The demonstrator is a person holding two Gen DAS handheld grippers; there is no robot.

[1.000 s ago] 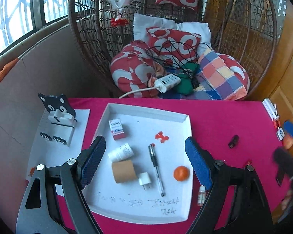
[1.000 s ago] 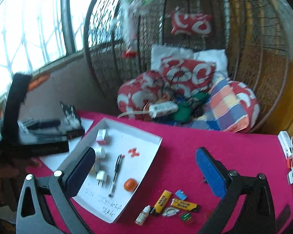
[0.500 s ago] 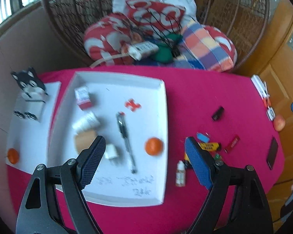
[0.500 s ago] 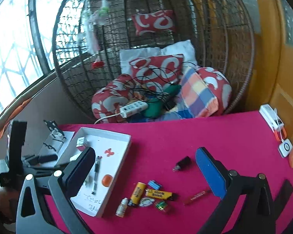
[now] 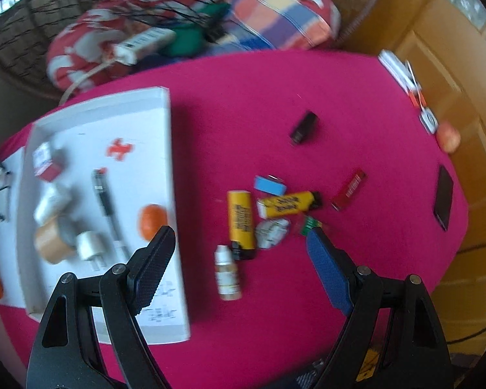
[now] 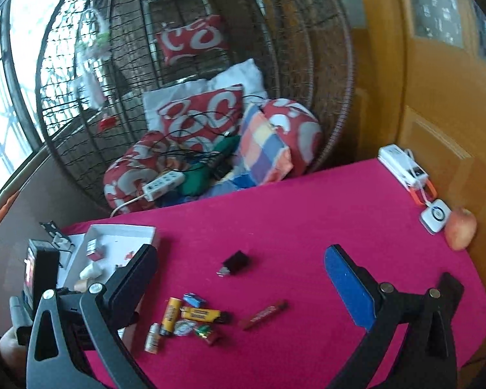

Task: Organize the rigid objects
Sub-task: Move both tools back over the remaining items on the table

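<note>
Small rigid objects, loose cluster on the pink-covered bench (image 5: pixel 275 97), lower centre of the left wrist view; more already in the tray.

Hanging wicker chair (image 6: pixel 275 48) with red-and-white cushions (image 6: pixel 201 113), upper half of the right wrist view, behind the bench. White power strip (image 6: pixel 163 183) lies on the cushions.

White tray (image 5: pixel 165 149), left side of the left wrist view, on the bench. Inside: black pen (image 5: pixel 108 207), roll of brown tape (image 5: pixel 50 243), white plug (image 5: pixel 90 246), small red-and-white box (image 5: pixel 45 165), orange ball (image 5: pixel 152 220) against the tray's right wall.

Cluster just right of the tray: yellow tube (image 5: pixel 241 223), second yellow tube (image 5: pixel 288 206) crosswise beside it, blue eraser-like block (image 5: pixel 270 185) above them, small dropper bottle (image 5: pixel 226 274) lowest. Red stick (image 5: pixel 348 189) a little to the right, apart. Black adapter (image 5: pixel 304 126) further up, alone. Dark phone (image 5: pixel 444 197) near the right edge. Apple (image 6: pixel 460 228) at the bench's far right corner in the right wrist view.

Left gripper (image 5: pixel 239 259): fingers spread wide, nothing between them, hovering over the dropper bottle and tubes. Picture blurred.

Right gripper (image 6: pixel 239 283): fingers released, wide apart, empty, above the cluster and the black adapter.
</note>
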